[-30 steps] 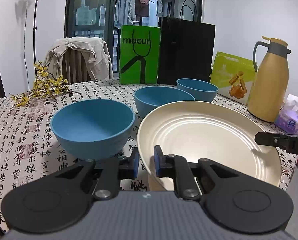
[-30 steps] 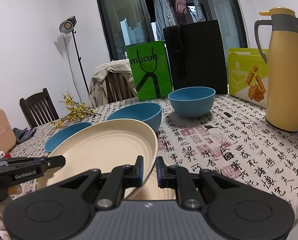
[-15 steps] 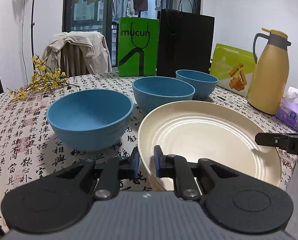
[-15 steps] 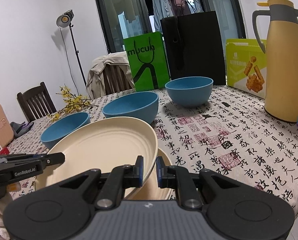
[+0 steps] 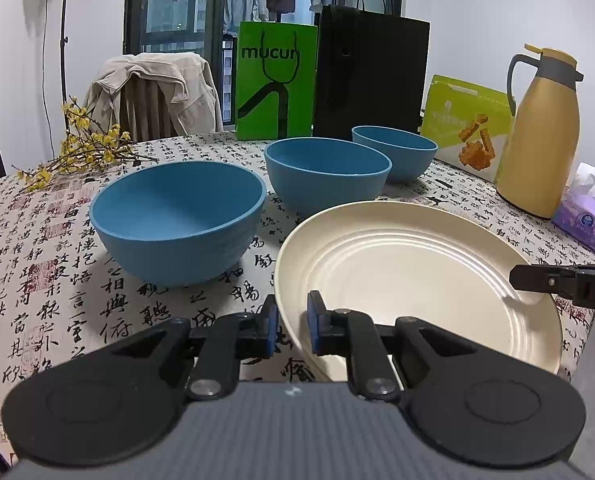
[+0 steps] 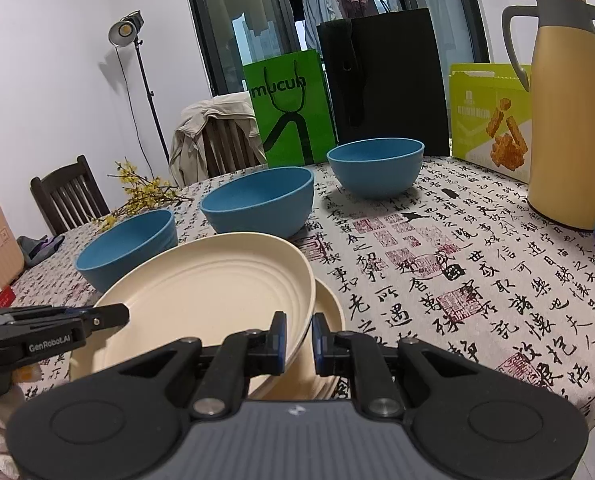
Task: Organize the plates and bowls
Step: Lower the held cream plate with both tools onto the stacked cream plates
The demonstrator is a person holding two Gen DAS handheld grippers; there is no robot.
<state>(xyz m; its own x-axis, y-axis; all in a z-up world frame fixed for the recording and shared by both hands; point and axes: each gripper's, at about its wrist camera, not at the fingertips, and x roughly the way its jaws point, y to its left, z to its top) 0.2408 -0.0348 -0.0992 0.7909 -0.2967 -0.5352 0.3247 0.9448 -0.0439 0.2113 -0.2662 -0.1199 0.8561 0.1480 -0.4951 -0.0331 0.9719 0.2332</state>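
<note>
We pinch a cream plate (image 5: 409, 272) by opposite rims with left tool (image 5: 289, 330) and right tool (image 6: 298, 340), above another plate (image 6: 331, 312); three blue bowls (image 5: 177, 216) sit unstacked on the desk (image 6: 477, 280).

Both hand-held grippers (image 5: 288, 328) (image 6: 298, 336) clamped, pointing slightly downward.

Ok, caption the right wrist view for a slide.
Both grippers clamp a cream plate by opposite rims above another plate, three blue bowls behind.
</note>
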